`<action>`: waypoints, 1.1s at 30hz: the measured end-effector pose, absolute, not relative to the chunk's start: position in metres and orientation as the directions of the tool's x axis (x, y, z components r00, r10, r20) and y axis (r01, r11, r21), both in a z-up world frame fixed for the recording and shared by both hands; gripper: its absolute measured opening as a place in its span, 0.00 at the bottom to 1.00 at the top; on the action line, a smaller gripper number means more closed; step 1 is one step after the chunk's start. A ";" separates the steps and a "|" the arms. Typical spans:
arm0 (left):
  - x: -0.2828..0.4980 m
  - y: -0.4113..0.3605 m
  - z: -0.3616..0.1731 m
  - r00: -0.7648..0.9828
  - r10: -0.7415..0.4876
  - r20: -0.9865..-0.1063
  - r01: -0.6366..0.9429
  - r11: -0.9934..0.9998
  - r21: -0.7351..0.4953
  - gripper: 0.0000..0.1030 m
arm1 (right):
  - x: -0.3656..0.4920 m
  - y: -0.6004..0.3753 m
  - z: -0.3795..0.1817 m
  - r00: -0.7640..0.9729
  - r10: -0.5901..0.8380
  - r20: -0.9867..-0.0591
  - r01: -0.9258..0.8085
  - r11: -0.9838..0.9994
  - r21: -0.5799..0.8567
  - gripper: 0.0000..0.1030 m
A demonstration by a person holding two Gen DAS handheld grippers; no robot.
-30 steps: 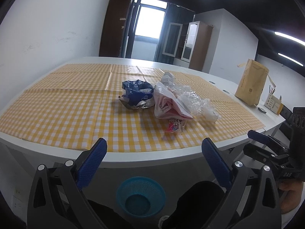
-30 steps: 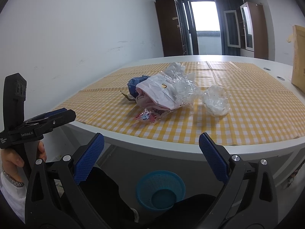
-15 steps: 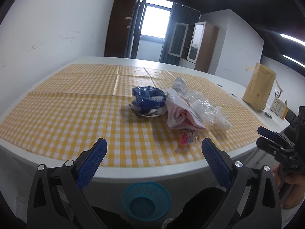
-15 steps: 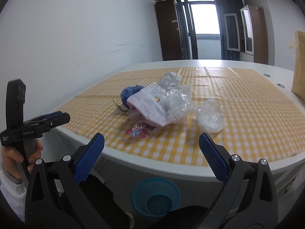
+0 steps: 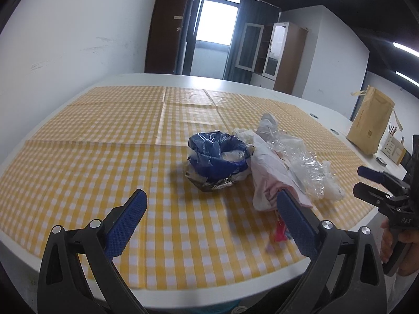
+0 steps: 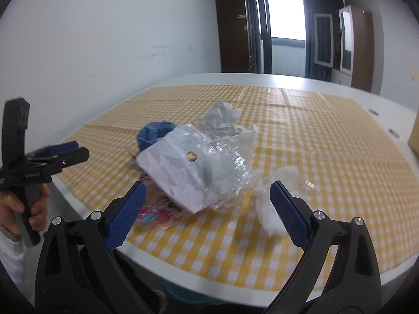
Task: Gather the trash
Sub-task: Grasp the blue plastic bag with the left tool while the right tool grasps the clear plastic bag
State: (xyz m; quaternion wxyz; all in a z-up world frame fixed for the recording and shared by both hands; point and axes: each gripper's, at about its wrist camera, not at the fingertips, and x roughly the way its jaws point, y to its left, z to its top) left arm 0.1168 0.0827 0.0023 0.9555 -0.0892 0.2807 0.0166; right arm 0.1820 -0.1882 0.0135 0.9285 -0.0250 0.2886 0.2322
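A heap of trash lies on the yellow checked tablecloth (image 5: 104,157): a crumpled blue plastic bag (image 5: 217,157), a white and pink paper bag (image 5: 272,180), clear plastic film (image 5: 311,170) and a small red wrapper (image 5: 281,233). My left gripper (image 5: 209,206) is open and empty, low over the cloth just in front of the blue bag. My right gripper (image 6: 207,198) is open and empty, right in front of the white paper bag (image 6: 178,172), the clear film (image 6: 230,162) and the red wrapper (image 6: 154,213).
A brown paper bag (image 5: 371,125) and a desk organiser (image 5: 392,149) stand at the table's far right. The white table edge (image 6: 183,259) runs under both grippers. A blue bin rim (image 6: 183,298) shows on the floor below. Cabinets and a window are behind.
Both grippers have moved up and forward from below the table edge to just over the cloth, close to the trash. The blue bin has dropped almost out of view.
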 end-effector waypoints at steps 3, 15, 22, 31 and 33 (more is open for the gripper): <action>0.133 0.087 0.003 0.835 -0.004 -0.550 -0.093 0.985 -0.148 0.90 | 0.198 -0.184 0.011 0.711 0.422 -0.563 -0.449 0.888 0.098 0.87; 0.215 0.106 -0.007 0.766 -0.057 -0.641 -0.105 0.972 -0.212 0.72 | 0.261 -0.178 -0.008 0.611 0.454 -0.649 -0.444 0.875 0.194 0.69; 0.244 0.106 -0.024 0.720 -0.102 -0.686 -0.088 0.968 -0.236 0.62 | 0.271 -0.169 -0.015 0.569 0.438 -0.696 -0.455 0.873 0.177 0.55; 0.237 0.105 -0.022 0.753 -0.107 -0.649 -0.069 0.968 -0.240 0.23 | 0.260 -0.167 -0.009 0.594 0.425 -0.683 -0.457 0.877 0.149 0.34; 0.232 0.108 -0.017 0.769 -0.095 -0.632 -0.082 0.966 -0.244 0.22 | 0.255 -0.168 -0.003 0.610 0.426 -0.668 -0.455 0.879 0.144 0.34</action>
